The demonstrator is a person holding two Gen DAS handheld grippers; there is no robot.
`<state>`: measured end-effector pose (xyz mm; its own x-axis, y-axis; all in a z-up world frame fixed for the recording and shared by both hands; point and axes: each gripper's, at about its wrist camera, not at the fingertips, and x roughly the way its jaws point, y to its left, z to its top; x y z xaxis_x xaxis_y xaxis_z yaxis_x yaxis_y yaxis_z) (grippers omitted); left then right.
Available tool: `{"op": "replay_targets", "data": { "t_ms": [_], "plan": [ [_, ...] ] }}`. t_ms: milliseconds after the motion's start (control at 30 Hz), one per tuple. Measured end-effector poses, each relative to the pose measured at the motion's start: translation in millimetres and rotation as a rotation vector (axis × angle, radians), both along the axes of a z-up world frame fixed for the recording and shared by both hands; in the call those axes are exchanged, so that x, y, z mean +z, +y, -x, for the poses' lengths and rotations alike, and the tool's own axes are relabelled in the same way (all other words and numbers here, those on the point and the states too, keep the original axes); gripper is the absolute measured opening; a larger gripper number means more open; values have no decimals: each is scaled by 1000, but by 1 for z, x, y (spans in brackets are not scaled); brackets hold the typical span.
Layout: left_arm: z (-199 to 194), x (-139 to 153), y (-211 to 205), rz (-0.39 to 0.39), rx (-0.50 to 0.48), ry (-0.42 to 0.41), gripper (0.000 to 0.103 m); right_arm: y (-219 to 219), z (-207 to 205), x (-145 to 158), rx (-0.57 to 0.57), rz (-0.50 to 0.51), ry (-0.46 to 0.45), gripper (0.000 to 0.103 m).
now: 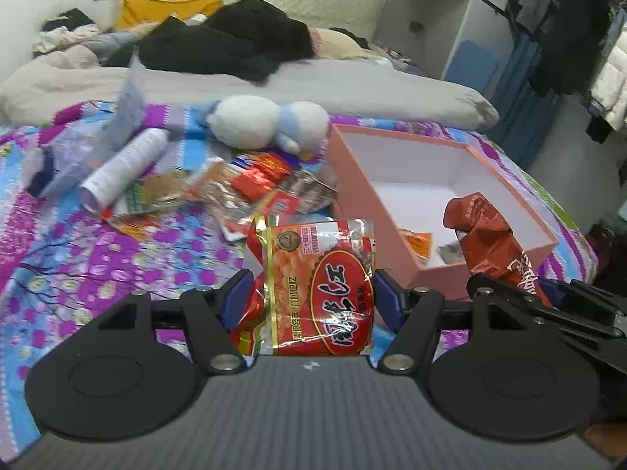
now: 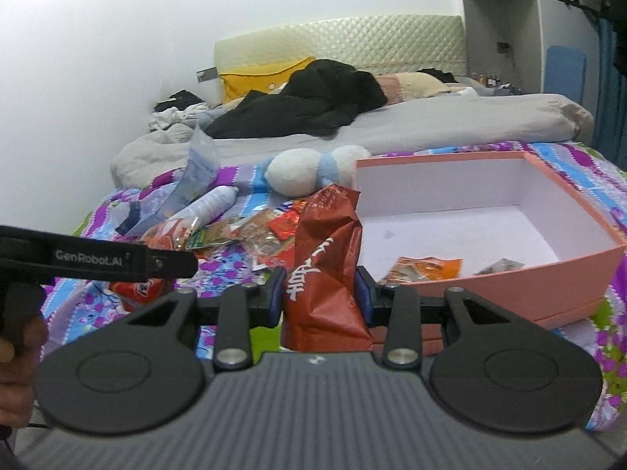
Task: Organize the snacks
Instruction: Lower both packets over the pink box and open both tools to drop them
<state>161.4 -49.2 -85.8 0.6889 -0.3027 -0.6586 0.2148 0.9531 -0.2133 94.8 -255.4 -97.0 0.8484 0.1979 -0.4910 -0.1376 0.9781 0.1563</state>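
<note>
Pink box (image 2: pixel 521 293) lies open on the bedspread (image 1: pixel 78 258). My left gripper (image 1: pixel 309 293) clamps a red snack bag (image 1: pixel 313 286) just left of it. My right gripper (image 2: pixel 319 293) clamps a brown packet (image 2: pixel 325 270) at its near-left corner.

Landmark: pink cardboard box with white lining (image 2: pixel 490 211), on purple-blue patterned bedsheet (image 1: pixel 98 258). In box, near front wall: small orange snack packet (image 2: pixel 427 268), small dark packet (image 2: pixel 499 266). Left of box: pile of loose foil snack packets (image 1: pixel 243 188). Behind-left of box: white-blue plush toy (image 1: pixel 266 125). Further left of box, beyond pile: white cylindrical bottle (image 1: pixel 121 168), lying down.
</note>
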Motion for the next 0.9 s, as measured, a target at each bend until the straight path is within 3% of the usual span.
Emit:
{"op": "replay_targets", "data": {
  "t_ms": [367,633,900],
  "plan": [
    [-12,8,-57,18,-131,-41,71,-41,8,1,-95,-4,-3,40],
    [-65,20,-88,6,-205,-91,71,-58,-15,-2,-151,45,-35,40],
    [-121,32,-122,37,-250,-70,71,-88,-51,8,-219,20,-48,40]
  ]
}}
